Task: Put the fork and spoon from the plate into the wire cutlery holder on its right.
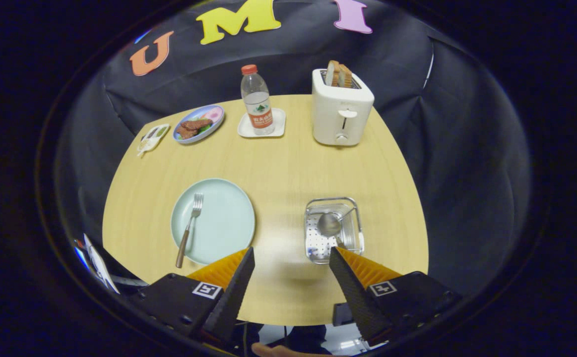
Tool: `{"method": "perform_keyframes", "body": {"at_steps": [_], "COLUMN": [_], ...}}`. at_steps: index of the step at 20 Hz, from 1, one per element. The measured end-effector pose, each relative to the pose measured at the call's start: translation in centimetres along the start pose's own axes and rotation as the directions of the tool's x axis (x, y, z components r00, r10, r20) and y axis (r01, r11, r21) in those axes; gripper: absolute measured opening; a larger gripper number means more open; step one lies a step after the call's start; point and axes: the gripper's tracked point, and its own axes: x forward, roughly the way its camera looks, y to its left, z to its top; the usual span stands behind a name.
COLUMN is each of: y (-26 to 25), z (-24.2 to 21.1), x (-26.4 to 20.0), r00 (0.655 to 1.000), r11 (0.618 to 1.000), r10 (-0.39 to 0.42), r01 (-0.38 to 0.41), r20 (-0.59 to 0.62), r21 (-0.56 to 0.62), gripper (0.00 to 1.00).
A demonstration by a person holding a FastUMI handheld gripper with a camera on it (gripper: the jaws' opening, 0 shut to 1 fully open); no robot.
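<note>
Spreading across the middle: a pale wooden table [278, 163], backed by black cloth. Standing at the far right of it: a white toaster [342, 113], carrying bread slices [339, 74] in its slots. Lying near the front, ahead of the left finger: a light green plate [219, 218], with the finger's tip overlapping its near rim. Sitting to the right of that plate, just ahead of the right finger: the wire cutlery holder [333, 228], already holding the spoon [330, 224], bowl up and leaning inside the basket. Hovering low over the table's near edge, between plate and holder: the gripper [292, 258], fingers spread wide apart, gripping nothing, bare tabletop showing between them. Standing at the far middle: a clear water bottle [257, 101] with a red cap, resting on a small white tray [277, 124]. Lying to the left of the bottle: a blue-rimmed dish [200, 124] bearing food. Resting at the far left edge: a small white packet [152, 137]. Lying on the left side of the green plate: the fork [190, 228], tines pointing away, brown handle sticking out over the near rim.
</note>
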Motion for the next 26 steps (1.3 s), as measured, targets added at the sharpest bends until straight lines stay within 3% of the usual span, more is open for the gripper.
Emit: {"method": "perform_keyframes", "body": {"at_steps": [4,16,19,22,26], "y": [4.2,14.9,16.5,18.5,19.5], "z": [-0.3,-1.8,-2.0,-3.0,-3.5], "x": [1.0,5.7,6.9,8.4,10.0], "r00": [1.0,0.999,0.996,0.992,0.99], "r11": [1.0,0.999,0.999,0.996,0.993], "r10": [0.017,0.033,0.022,0.04,0.016], "r01": [-0.017,-0.033,-0.026,-0.049,-0.033], "r20": [0.022,0.03,0.09,0.116,0.142], "r21": [-0.007,-0.004,0.04,0.077,0.113], "gripper": [0.93,0.93,0.88,0.74,0.63]}}
